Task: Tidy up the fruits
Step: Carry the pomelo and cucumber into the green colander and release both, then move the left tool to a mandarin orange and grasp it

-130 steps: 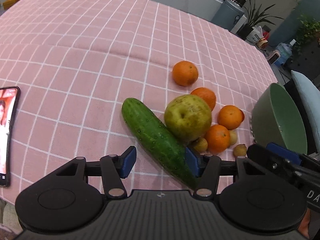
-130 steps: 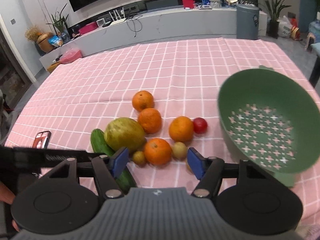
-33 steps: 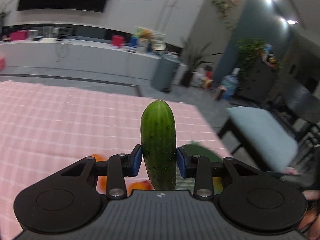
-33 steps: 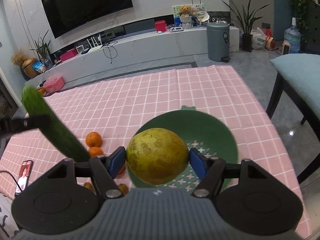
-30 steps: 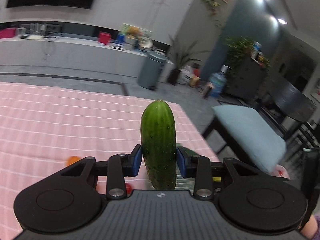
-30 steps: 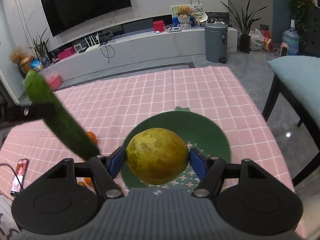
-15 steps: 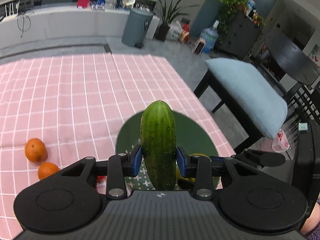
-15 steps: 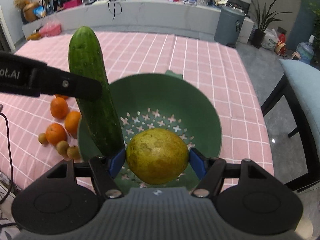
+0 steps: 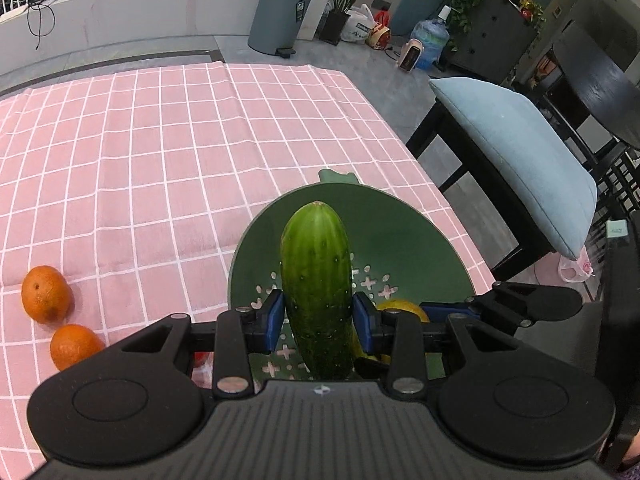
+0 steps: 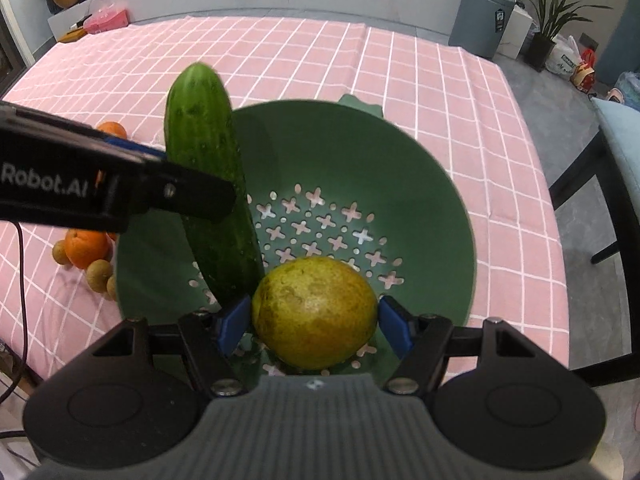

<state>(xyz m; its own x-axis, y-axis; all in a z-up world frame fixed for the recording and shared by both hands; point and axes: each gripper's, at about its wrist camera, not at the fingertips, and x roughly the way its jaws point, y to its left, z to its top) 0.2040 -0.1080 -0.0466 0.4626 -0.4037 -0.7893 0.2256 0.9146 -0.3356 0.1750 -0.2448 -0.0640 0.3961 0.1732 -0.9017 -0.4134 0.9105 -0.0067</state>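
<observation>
My left gripper (image 9: 318, 318) is shut on a green cucumber (image 9: 316, 280) that stands upright between the blue pads, over the green colander bowl (image 9: 400, 220). The right wrist view shows that cucumber (image 10: 208, 168) dipping into the bowl (image 10: 420, 184) at its left side. My right gripper (image 10: 316, 320) is shut on a large yellow-green pear (image 10: 316, 312), held low inside the bowl. Whether either fruit touches the bowl's floor I cannot tell. Behind the cucumber in the left wrist view, the pear (image 9: 400, 306) and the right gripper's fingers (image 9: 520, 300) show.
Loose oranges (image 9: 47, 294) (image 9: 74, 346) and small brown fruits (image 10: 98, 276) lie on the pink checked tablecloth (image 9: 160, 140) left of the bowl. The table's right edge runs close by the bowl, with a blue-cushioned chair (image 9: 520, 152) beyond it.
Both grippers have come down and tilted toward the bowl. The cucumber and the pear, earlier above the table, now hang inside the colander.
</observation>
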